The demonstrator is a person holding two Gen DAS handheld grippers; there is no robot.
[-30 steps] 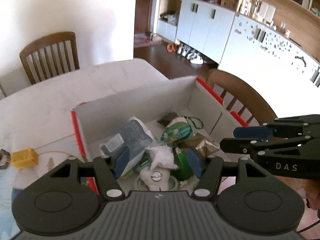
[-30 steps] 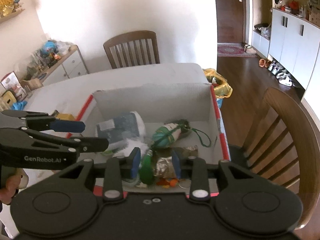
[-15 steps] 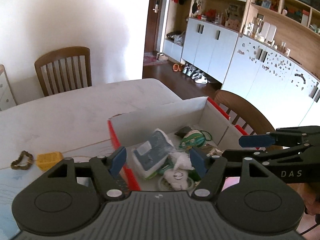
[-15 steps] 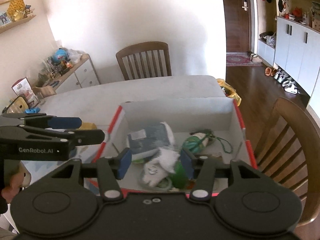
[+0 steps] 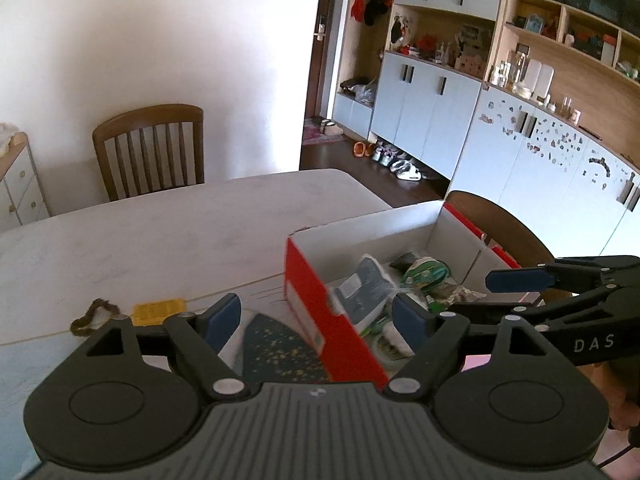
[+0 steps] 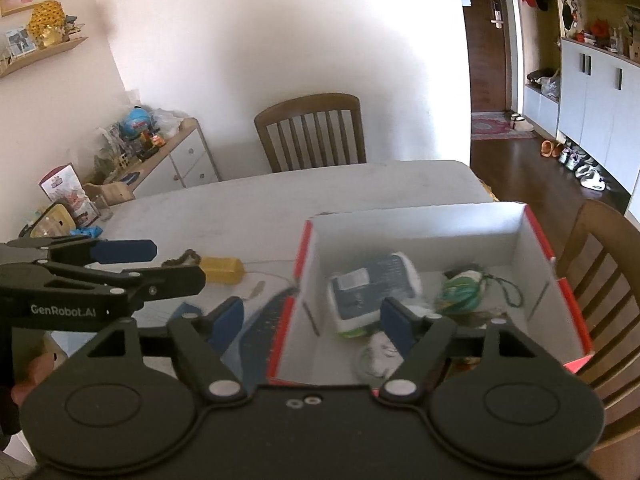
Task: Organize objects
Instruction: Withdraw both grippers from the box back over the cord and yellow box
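Pale marble-look tabletop [image 5: 160, 232] fills the near ground, with a slatted wooden chair [image 5: 150, 148] against the white wall beyond. Going left to right across it: a brown hair scrunchie [image 5: 94, 316] lies at the far left, just beside it a flat yellow packet [image 5: 160, 311], then a dark blue starred cloth [image 5: 276, 350], and on the right a red-and-white cardboard box [image 5: 316, 312] already holding a blue-and-white tissue pack [image 5: 366, 290], a green netted bundle [image 5: 426, 274] and crumpled wrappers.

Left gripper [image 5: 316, 320] has just been opening; its jaws stand wide and empty, the blue pads [image 5: 222, 318] straddling the starred cloth and the box's near red wall without touching either. Right gripper [image 6: 312, 320] has likewise just been opening and is wide and empty, poised above the box's left wall, with the tissue pack [image 6: 372, 284] lying below and beyond its right pad.

What probably remains to gather sits outside the box, left of both sets of fingers. The scrunchie looks soft, light and springy, so pinching across one side of its loop should hold it. The yellow packet seems thin and flat against the table, likely slippery, and would be best taken by an edge. The cloth appears limp; a pinch on a raised fold should lift it
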